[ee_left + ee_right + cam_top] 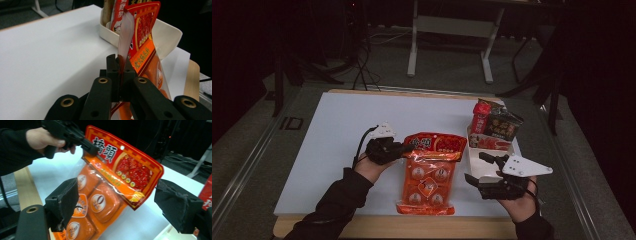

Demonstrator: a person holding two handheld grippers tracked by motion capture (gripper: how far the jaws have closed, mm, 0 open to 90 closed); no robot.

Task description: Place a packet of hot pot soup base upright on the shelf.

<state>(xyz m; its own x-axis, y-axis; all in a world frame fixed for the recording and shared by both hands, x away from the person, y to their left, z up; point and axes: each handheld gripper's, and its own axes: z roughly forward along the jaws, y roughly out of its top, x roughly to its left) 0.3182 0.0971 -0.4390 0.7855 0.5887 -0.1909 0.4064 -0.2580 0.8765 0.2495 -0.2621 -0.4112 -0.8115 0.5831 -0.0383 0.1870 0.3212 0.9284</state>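
Our left gripper [404, 149] pinches the top edge of the orange packet [430, 175], lifting it off the table [337, 145]. Our right gripper [476, 170] gapes beside it, gripping nothing.

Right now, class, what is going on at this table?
A person works with two hand-held grippers. The left gripper is shut on the top corner of an orange packet of wrapped blocks, lifting that end off the white table. The right gripper waits beside the packet with jaws open, holding nothing. A white tray with more packets stands at the far right.
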